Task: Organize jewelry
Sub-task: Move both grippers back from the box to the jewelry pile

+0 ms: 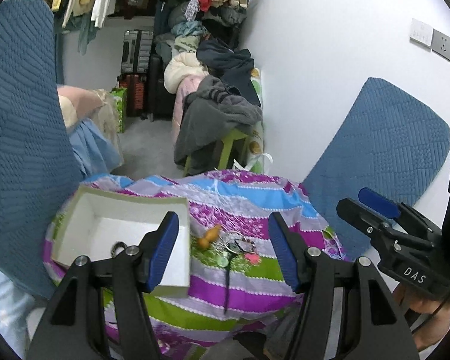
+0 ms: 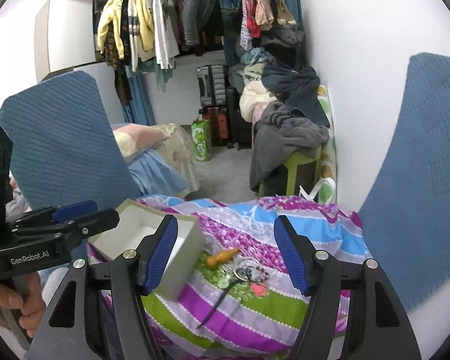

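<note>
An open white box [image 1: 84, 210] sits on a striped cloth-covered surface, left of a jewelry pile [image 1: 237, 247]; a dark ring [image 1: 118, 247] lies inside the box. The pile holds an orange wooden pendant [image 1: 209, 237], a metal hoop, a beaded bracelet, a pink charm and a dark cord [image 1: 227, 282]. My left gripper [image 1: 223, 256] is open and empty, hovering above the box's right edge and the pile. My right gripper [image 2: 225, 258] is open and empty, above the pile [image 2: 249, 273] and the box [image 2: 183, 267]. Each gripper shows in the other's view, the right [image 1: 372, 207] and the left [image 2: 84, 213].
The striped cloth [image 1: 249, 198] drapes over a rounded surface. Blue quilted cushions [image 1: 18, 126] stand at left and right [image 1: 384, 153]. Behind are a green stool piled with clothes [image 1: 222, 120], suitcases, hanging garments and a white wall.
</note>
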`<state>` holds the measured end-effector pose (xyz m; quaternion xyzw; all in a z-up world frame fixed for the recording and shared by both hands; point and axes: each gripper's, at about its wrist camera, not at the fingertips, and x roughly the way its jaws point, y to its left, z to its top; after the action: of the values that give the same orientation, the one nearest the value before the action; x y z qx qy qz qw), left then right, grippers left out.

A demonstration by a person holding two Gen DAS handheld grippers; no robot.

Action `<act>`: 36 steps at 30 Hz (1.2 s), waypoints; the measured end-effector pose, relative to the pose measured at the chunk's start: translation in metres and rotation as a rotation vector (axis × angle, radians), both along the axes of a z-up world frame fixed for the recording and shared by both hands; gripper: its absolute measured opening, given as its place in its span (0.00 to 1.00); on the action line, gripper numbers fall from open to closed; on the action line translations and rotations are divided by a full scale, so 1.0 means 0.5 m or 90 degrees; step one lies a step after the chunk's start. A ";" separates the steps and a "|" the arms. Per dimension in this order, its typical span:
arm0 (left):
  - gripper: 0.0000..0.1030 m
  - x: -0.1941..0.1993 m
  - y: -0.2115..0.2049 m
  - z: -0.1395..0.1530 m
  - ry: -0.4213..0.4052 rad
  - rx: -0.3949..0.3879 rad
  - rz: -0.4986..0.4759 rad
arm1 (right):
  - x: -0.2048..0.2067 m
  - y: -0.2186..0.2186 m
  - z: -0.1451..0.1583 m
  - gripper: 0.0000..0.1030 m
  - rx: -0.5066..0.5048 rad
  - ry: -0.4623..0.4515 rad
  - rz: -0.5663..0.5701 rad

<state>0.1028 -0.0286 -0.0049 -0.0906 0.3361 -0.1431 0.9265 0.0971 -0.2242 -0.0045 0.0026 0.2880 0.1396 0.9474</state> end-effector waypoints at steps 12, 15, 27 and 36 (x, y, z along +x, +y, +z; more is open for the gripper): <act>0.60 -0.011 -0.038 -0.100 0.052 -0.039 -0.011 | -0.010 -0.070 -0.109 0.63 0.012 0.047 -0.036; 0.60 -0.007 -0.050 -0.143 0.081 -0.049 -0.012 | -0.004 -0.081 -0.155 0.63 0.009 0.077 -0.039; 0.49 0.031 -0.110 -0.278 0.203 -0.039 -0.026 | 0.062 -0.105 -0.269 0.58 0.027 0.169 -0.029; 0.40 0.090 -0.147 -0.352 0.271 -0.029 -0.033 | 0.139 -0.096 -0.335 0.51 0.023 0.236 -0.002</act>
<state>0.1478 -0.1022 -0.1807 -0.1313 0.5228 -0.1522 0.8284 0.1667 -0.2722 -0.1719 0.0461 0.4552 0.1404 0.8781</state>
